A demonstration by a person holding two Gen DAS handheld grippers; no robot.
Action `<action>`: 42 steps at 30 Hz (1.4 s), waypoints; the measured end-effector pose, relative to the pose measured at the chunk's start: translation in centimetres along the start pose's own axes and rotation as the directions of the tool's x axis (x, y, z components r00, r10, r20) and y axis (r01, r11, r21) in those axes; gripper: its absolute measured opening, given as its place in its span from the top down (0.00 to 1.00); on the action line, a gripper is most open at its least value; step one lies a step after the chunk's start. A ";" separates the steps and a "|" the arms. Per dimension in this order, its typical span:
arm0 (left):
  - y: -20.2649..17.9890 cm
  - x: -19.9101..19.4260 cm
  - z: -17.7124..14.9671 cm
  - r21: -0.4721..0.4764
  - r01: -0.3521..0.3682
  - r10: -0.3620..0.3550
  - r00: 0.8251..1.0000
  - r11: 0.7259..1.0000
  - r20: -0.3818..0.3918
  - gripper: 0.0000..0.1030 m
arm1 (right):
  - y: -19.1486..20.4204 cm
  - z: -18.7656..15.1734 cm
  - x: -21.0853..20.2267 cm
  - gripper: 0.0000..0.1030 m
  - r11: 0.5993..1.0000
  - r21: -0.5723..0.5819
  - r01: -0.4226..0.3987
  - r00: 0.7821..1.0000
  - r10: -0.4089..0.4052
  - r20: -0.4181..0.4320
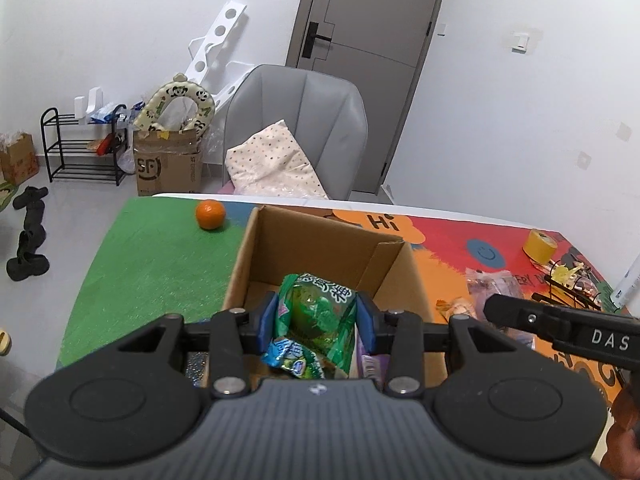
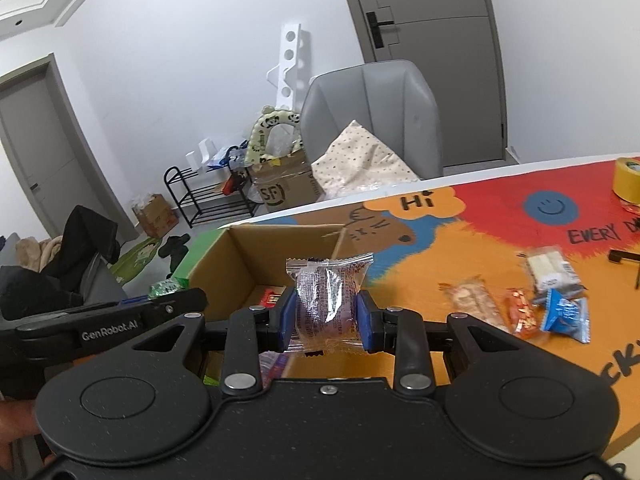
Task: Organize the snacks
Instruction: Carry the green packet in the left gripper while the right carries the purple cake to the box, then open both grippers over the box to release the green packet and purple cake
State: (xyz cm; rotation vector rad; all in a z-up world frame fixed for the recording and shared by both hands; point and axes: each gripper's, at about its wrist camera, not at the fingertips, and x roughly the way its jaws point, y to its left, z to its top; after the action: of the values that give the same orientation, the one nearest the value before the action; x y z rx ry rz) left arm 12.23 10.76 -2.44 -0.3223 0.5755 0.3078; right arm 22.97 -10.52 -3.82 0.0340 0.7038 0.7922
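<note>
Two handheld grippers work over one open cardboard box (image 1: 320, 248) on a table covered by a bright cartoon mat (image 1: 152, 248).

Seen from the left wrist: one orange (image 1: 210, 214) sits on the green part of the mat, ahead and to the left of the left gripper (image 1: 318, 316), well apart from it. The left gripper's two blue pads (image 1: 269, 320) are narrowly spaced and press on one green-wrapped snack (image 1: 320, 312), held above the box interior. Below it, inside the box, lie at least two more packets, one blue-green and one purple; the rest is hidden. To the right of the gripper, one roll of yellow tape (image 1: 540, 246) stands far ahead on the mat.

Seen from the right wrist: the left gripper's arm reaches in from the left, its green snack just visible. The right gripper (image 2: 326, 314), centred, has its two blue pads (image 2: 289, 316) closed to a narrow gap on one clear-wrapped purple snack (image 2: 326, 300), held upright at the box's near right corner. One red packet (image 2: 270, 298) lies in the box, just left of the pads. To the right of the gripper, four loose snacks lie on the mat: one beige bar (image 2: 474, 304), one orange packet (image 2: 522, 314), one blue packet (image 2: 566, 316) and one white packet (image 2: 552, 270).
</note>
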 end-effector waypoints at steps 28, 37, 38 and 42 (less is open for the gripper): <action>6.5 -3.2 -0.2 -0.087 -0.062 0.064 0.998 0.994 0.021 0.15 | 6.8 0.3 2.7 0.53 0.984 -0.017 -0.175 0.984 0.174 -0.045; 6.5 -3.5 -0.5 -0.096 -0.070 0.071 0.997 0.993 0.007 0.14 | 5.5 -0.2 1.2 0.33 0.992 -0.004 -0.124 0.992 0.124 -0.021; 6.3 -3.5 -0.6 -0.091 -0.065 0.066 0.998 0.994 0.005 0.14 | 5.3 -0.3 1.0 0.32 0.993 -0.002 -0.121 0.992 0.121 -0.021; 5.0 -3.5 -0.8 -0.066 -0.044 0.044 0.999 0.997 0.003 0.14 | 4.3 -0.8 0.2 0.28 0.995 0.001 -0.098 0.995 0.098 -0.015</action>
State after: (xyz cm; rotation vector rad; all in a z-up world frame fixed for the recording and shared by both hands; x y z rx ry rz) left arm 7.18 14.28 -2.08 -0.3727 0.5697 0.3700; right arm 19.80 -7.48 -3.33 0.0637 0.7208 0.8872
